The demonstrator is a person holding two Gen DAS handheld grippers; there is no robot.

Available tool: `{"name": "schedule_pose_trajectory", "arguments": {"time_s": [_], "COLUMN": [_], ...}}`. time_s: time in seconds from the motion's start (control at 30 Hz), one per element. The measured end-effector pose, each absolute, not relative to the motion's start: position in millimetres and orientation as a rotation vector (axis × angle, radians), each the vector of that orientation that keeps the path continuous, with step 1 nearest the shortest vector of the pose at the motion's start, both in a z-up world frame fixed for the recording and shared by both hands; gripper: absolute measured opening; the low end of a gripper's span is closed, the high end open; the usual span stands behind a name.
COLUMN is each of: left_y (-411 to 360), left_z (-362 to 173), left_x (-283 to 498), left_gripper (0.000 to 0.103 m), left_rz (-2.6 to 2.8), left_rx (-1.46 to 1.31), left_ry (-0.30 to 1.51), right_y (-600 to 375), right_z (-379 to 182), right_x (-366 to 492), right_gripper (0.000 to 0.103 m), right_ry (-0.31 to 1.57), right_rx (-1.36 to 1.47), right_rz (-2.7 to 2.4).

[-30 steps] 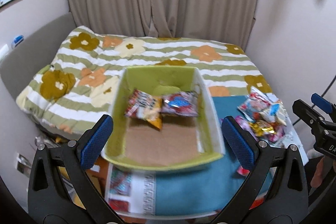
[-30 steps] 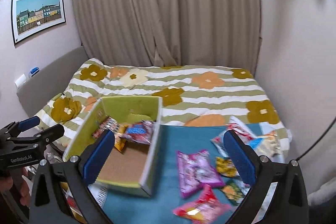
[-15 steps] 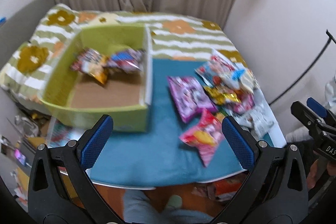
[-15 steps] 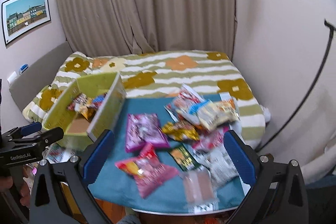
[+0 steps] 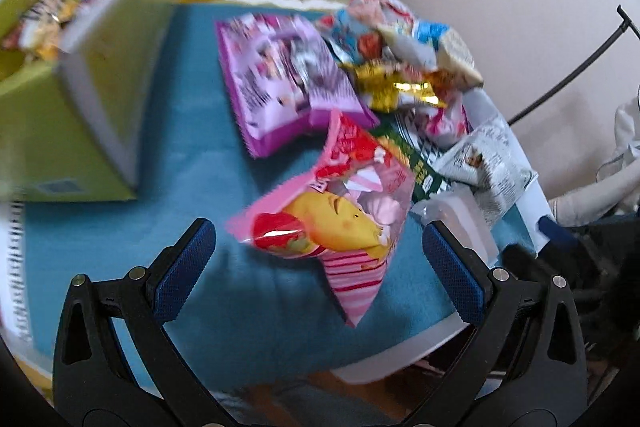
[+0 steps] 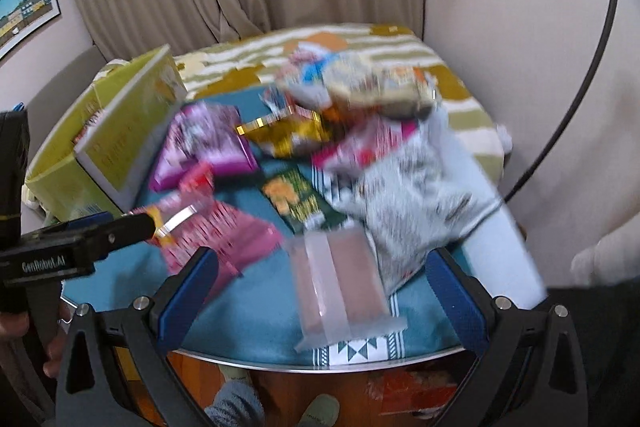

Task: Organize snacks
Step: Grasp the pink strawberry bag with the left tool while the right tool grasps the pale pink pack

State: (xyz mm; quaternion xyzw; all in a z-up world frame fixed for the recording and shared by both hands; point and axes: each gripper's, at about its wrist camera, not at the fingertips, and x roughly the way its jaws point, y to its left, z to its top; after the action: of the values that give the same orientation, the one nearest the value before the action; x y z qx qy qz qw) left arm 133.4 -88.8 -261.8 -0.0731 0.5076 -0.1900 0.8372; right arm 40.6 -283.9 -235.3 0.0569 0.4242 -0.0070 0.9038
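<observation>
While both jaws spread, green box holds few snack packets; pink packet outside on blue cloth.

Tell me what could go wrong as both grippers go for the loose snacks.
The clear-wrapped bar lies near the table's front edge; a nudge from the open right gripper might push it off. The pink bag overlaps the green packet, so the open left gripper could drag both.
</observation>
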Motion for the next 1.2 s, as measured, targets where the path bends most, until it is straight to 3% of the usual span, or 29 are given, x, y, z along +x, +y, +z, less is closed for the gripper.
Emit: {"name": "schedule_pose_trajectory", "arguments": {"time_s": [0.33, 0.5, 0.53, 0.67, 1.2], "left_y": [-109.0, -111.9, -112.7, -118.9, -108.0], "left_z": [-293.0, -295.4, -295.2, -293.7, -290.9], "left_x": [154.7, 155.8, 155.7, 154.0, 146.7], "left_gripper": [0.102, 0.081, 0.072, 0.065, 0.063], "left_rz": [-0.466, -0.494, -0.504, -0.508, -0.480], "left_rx": [-0.193, -0.192, -0.193, -0.154, -0.161], "left_ry": [1.109, 1.120, 1.120, 1.111, 1.115], "right_y": [-287.5, -284.5, -284.0, -284.7, -272.1], "right_z": [-287.8, -296.0, -296.7, -299.7, -306.8], "right_x": [47.3, 53.7, 54.5, 55.8, 61.1], "right_gripper": [0.103, 0.103, 0.103, 0.103, 0.094], "right_ry": [0.950, 0.956, 0.956, 0.956, 0.967], "right_rx": [0.103, 0.069, 0.065, 0.059, 0.049], "right_rz": [-0.014, 0.000, 0.002, 0.007, 0.037]}}
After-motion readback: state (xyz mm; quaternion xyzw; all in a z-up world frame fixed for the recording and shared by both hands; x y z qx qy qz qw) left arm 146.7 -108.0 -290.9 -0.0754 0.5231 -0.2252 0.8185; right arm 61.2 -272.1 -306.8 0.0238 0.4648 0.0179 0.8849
